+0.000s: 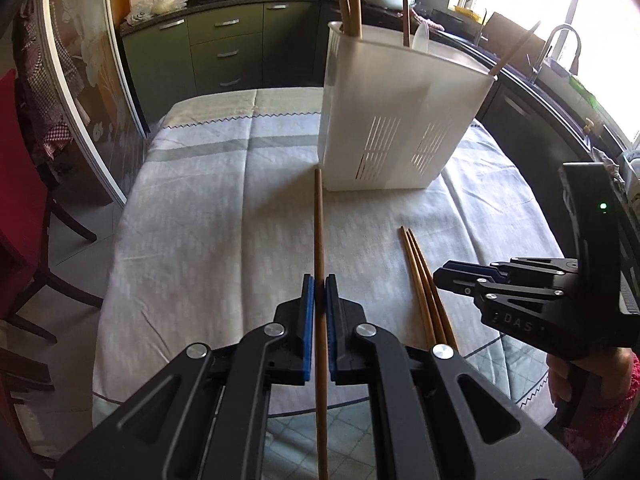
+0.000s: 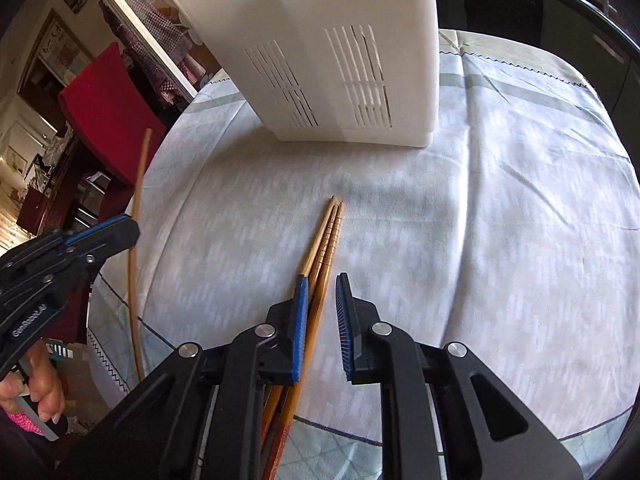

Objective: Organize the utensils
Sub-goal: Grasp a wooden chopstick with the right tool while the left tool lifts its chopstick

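Observation:
My left gripper (image 1: 319,280) is shut on a single brown chopstick (image 1: 319,220), lifted off the cloth and pointing toward the white slotted utensil holder (image 1: 400,120). The holder has several chopsticks (image 1: 348,0) and a white spoon (image 1: 422,38) standing in it. A bundle of lighter chopsticks (image 2: 326,236) lies on the table in front of the holder (image 2: 328,40). My right gripper (image 2: 322,280) straddles that bundle. The chopsticks sit against its left pad, with a gap to the right pad. In the right wrist view, the left gripper (image 2: 128,228) holds its chopstick (image 2: 138,184) at the left.
The table wears a pale checked cloth (image 1: 200,200) and its near edge lies just under both grippers. A red chair (image 1: 16,160) stands at the left. Green cabinets (image 1: 224,52) and a sink tap (image 1: 564,40) line the far walls. A hand (image 1: 560,380) grips the right tool.

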{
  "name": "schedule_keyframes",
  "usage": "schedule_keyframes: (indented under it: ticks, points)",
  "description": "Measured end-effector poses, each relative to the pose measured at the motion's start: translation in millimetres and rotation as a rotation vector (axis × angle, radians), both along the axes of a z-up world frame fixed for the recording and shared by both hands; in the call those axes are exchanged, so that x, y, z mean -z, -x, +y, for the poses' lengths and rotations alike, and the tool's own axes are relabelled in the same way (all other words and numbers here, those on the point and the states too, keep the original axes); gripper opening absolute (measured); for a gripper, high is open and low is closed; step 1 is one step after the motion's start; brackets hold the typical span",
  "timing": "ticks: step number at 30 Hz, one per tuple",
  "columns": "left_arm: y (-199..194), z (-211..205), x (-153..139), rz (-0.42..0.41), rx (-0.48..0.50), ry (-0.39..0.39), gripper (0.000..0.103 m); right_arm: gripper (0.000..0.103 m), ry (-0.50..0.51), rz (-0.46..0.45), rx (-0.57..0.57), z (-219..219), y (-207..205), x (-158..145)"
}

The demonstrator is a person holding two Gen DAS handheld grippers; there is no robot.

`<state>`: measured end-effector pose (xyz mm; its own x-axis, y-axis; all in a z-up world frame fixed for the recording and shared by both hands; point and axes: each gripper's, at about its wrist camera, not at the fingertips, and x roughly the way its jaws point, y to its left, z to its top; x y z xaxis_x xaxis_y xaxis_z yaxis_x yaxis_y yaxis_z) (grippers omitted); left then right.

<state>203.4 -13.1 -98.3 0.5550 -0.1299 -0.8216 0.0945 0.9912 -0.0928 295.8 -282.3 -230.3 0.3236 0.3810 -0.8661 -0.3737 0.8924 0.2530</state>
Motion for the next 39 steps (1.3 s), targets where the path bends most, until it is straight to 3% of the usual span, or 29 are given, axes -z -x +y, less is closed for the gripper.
schedule_keyframes:
  ticks: [15,34,39]
  points:
    - [78,19,-38,-0.249,-0.014,0.020,0.005,0.011,0.078,0.006,-0.007,26,1,5]
    - [95,18,-44,-0.299,-0.002,0.022,0.005,0.009,0.164,-0.030,0.004,46,-4,16]
    - [96,18,-44,-0.304,-0.004,0.020,0.005,0.007,0.121,-0.053,0.030,42,-6,11]
